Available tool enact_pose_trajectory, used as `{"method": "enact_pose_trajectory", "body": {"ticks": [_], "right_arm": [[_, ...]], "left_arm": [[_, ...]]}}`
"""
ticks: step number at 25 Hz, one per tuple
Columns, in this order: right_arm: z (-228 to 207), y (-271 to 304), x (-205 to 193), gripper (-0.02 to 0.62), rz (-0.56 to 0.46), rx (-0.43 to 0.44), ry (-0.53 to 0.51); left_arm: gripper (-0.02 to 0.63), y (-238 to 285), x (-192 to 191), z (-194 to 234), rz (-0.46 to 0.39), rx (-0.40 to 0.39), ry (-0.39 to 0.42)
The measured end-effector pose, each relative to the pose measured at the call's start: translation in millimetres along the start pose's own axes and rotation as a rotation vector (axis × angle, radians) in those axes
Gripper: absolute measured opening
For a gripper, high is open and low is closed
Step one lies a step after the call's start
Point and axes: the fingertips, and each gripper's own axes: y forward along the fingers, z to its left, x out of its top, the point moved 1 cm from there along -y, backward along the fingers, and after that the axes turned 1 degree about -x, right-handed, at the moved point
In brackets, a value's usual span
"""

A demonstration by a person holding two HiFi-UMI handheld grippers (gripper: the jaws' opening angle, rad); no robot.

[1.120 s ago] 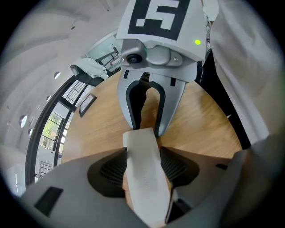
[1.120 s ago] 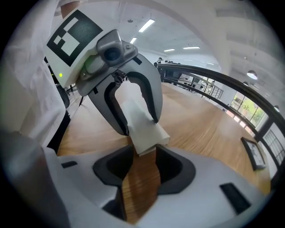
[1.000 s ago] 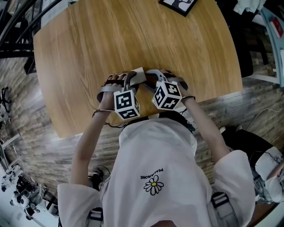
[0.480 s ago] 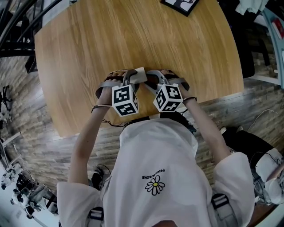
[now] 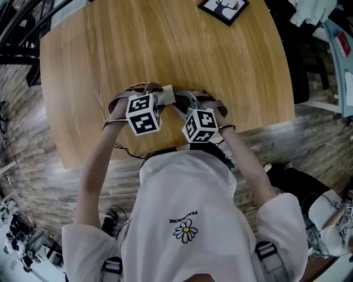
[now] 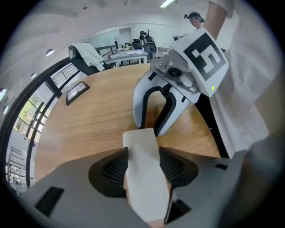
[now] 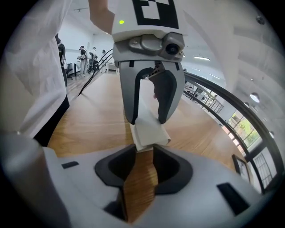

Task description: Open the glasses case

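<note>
The glasses case (image 6: 143, 171) is a flat beige wallet lying on the wooden table (image 5: 165, 44) near its front edge. My left gripper (image 6: 141, 164) is shut on it, dark pads pressing both long sides. The right gripper (image 7: 141, 162) faces it from the other end. Its jaws are closing, with the case's near end (image 7: 149, 132) just at their tips and bare wood showing further back between them. In the head view both marker cubes hide most of the case (image 5: 167, 95); the left gripper (image 5: 153, 92) and right gripper (image 5: 179, 101) meet over it.
A black-framed picture (image 5: 223, 9) lies at the table's far edge. The person's white shirt (image 5: 187, 209) sits close against the front edge behind both grippers. Chairs and desks stand beyond the table in the left gripper view.
Both grippers stay at the case. The left marker cube has tilted and turned, and the right one has rolled slightly. The head camera has shifted a little.
</note>
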Motion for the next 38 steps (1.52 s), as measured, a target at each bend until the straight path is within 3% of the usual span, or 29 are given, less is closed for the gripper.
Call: {"method": "enact_pose_trajectory", "body": {"ticks": [5, 9, 11, 15, 22, 32, 35, 38], "right_arm": [[-0.5, -0.1, -0.5, 0.133, 0.002, 0.009, 0.006], [-0.8, 0.4, 0.3, 0.132, 0.003, 0.011, -0.004], [-0.8, 0.0, 0.7, 0.132, 0.003, 0.013, -0.002], [-1.5, -0.5, -0.2, 0.132, 0.004, 0.016, 0.007], [-0.6, 0.6, -0.5, 0.132, 0.011, 0.007, -0.001], [-1.7, 1.0, -0.3, 0.132, 0.017, -0.018, 0.019], [-3.3, -6.6, 2.0, 0.133, -0.011, -0.035, 0.062], [-15.0, -20.8, 10.5, 0.143, -0.052, -0.063, 0.136]], "left_arm": [[0.227, -4.7, 0.7, 6.3, 0.009, -0.104, -0.024], [0.221, -7.3, 0.9, 7.4, 0.038, -0.114, -0.008], [0.215, -10.6, 2.1, 7.5, 0.041, -0.105, 0.004], [0.080, -22.4, 5.1, 10.6, 0.054, -0.054, 0.051], [0.037, -29.4, 0.0, 34.4, 0.104, 0.063, 0.087], [0.035, -28.2, -2.5, 50.3, 0.092, 0.118, 0.063], [0.124, -33.0, 0.3, 47.5, 0.066, 0.110, 0.038], [0.121, -48.9, 6.5, 52.7, 0.017, 0.148, 0.010]]}}
